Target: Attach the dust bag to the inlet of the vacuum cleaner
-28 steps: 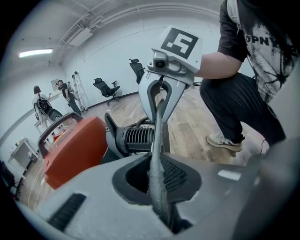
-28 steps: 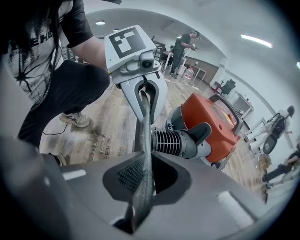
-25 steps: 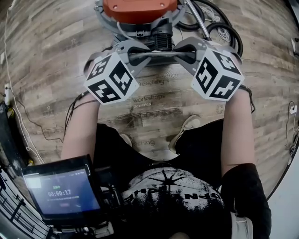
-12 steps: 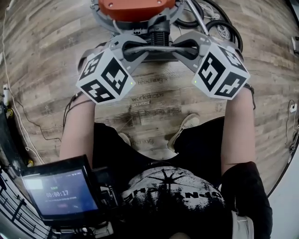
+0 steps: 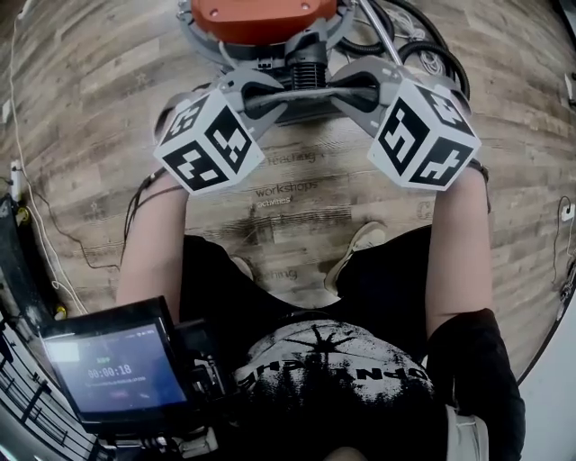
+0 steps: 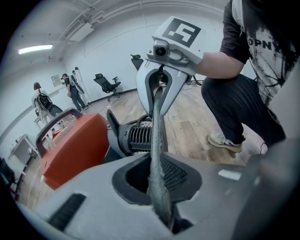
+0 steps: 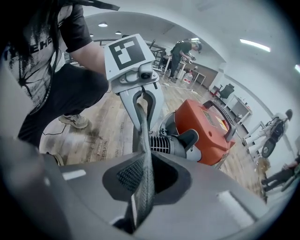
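The left gripper and the right gripper point towards each other and down, above the wooden floor. Both are closed on the dust bag. Each gripper view shows the jaws pressed together on a thin edge of grey fabric, and this edge runs straight across to the other gripper. So the dust bag hangs stretched as a dark band between the two grippers, off the floor.

The orange vacuum cleaner stands on the floor just behind the band, at the top of the head view. Its black ribbed inlet faces the person and lies just beside the middle of the dust bag. I cannot tell if the dust bag touches the inlet. A black hose lies coiled to the right of the vacuum cleaner.
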{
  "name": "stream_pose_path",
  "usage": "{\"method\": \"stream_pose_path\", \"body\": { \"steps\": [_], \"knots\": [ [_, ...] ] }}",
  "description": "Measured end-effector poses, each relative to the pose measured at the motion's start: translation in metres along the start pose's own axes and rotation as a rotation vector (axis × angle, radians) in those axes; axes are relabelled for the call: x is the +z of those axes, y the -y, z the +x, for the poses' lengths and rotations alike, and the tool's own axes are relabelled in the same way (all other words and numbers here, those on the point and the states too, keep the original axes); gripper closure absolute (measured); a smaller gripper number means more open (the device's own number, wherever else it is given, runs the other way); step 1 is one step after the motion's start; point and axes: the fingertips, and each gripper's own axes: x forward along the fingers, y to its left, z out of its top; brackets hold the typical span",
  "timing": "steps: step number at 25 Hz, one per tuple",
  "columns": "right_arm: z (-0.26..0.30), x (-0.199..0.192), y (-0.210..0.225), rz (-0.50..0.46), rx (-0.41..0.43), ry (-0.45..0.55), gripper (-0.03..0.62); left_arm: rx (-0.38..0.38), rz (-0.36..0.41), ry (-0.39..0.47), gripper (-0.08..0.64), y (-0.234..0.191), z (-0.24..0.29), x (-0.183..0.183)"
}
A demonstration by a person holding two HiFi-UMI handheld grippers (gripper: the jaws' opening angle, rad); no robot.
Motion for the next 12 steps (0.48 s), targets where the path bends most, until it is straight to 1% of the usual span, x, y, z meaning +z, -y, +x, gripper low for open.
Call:
{"method": "stream_pose_path", "body": {
  "steps": [3,5,7,9,12],
  "knots": [
    [0.0,0.002,0.004,0.034,0.008,0.018,0.555,-0.013,-0.035,0.0,0.523,0.001,-0.002,-0.001],
    [0.002,0.0,0.005,0.062,0.016,0.028,0.558,0.003,-0.039,0.008,0.525,-0.003,-0.007,0.002],
    [0.002,-0.004,0.006,0.079,0.017,0.03,0.56,0.027,-0.047,0.035,0.523,-0.006,-0.011,0.007],
    [0.002,-0.008,0.007,0.087,0.011,0.033,0.557,0.044,-0.061,0.067,0.521,-0.007,-0.013,0.012],
    [0.001,-0.006,0.008,0.09,0.01,0.044,0.552,0.061,-0.062,0.083,0.514,-0.009,-0.017,0.012]
  ]
}}
